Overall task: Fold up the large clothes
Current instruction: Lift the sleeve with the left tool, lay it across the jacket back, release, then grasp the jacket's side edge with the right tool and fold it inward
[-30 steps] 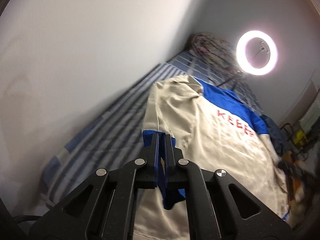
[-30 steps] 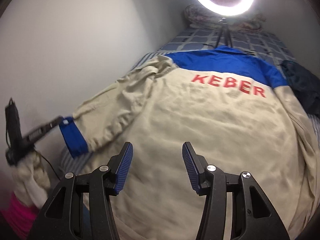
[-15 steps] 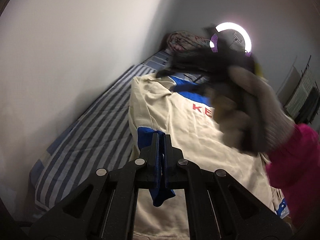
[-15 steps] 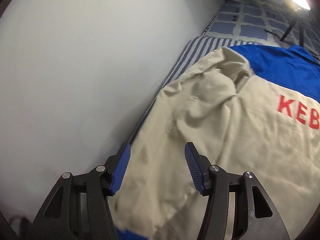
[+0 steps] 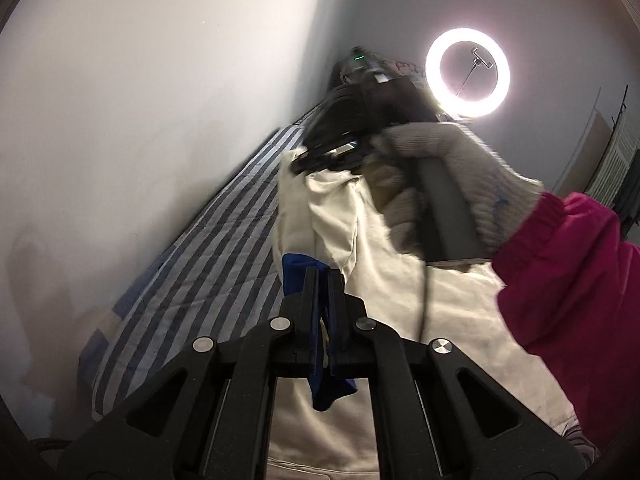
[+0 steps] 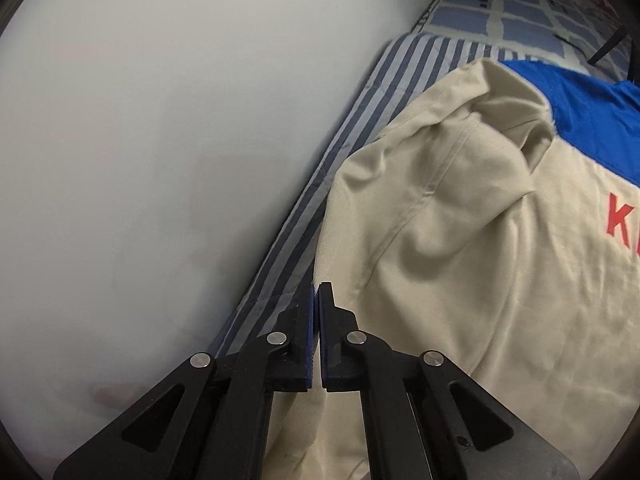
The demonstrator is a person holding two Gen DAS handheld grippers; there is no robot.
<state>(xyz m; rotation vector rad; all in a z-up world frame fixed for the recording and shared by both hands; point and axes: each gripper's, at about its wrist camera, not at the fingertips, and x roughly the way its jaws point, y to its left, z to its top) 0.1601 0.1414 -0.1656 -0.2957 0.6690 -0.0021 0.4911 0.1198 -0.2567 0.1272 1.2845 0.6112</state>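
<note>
A beige jacket (image 6: 460, 240) with a blue yoke (image 6: 580, 116) and red letters lies back up on the bed. My left gripper (image 5: 322, 276) is shut on the sleeve's blue cuff (image 5: 296, 276), which it holds above the jacket body (image 5: 440, 320). My right gripper (image 6: 319, 292) has its jaws shut at the outer edge of the beige sleeve, near the shoulder. In the left wrist view the right gripper (image 5: 304, 164) pinches the beige sleeve, and the cloth rises to its tip in a fold. A gloved hand (image 5: 452, 168) with a pink sleeve (image 5: 580, 300) holds it.
The striped sheet (image 5: 208, 272) shows as a narrow strip between the jacket and the pale wall (image 6: 160, 140) on the left. A lit ring light (image 5: 467, 65) stands at the head of the bed, beside checked bedding (image 6: 520, 8).
The right gripper swung left across the jacket from its middle to the sleeve edge and went from open to shut there. The left gripper kept its hold on the cuff and rolled a little.
</note>
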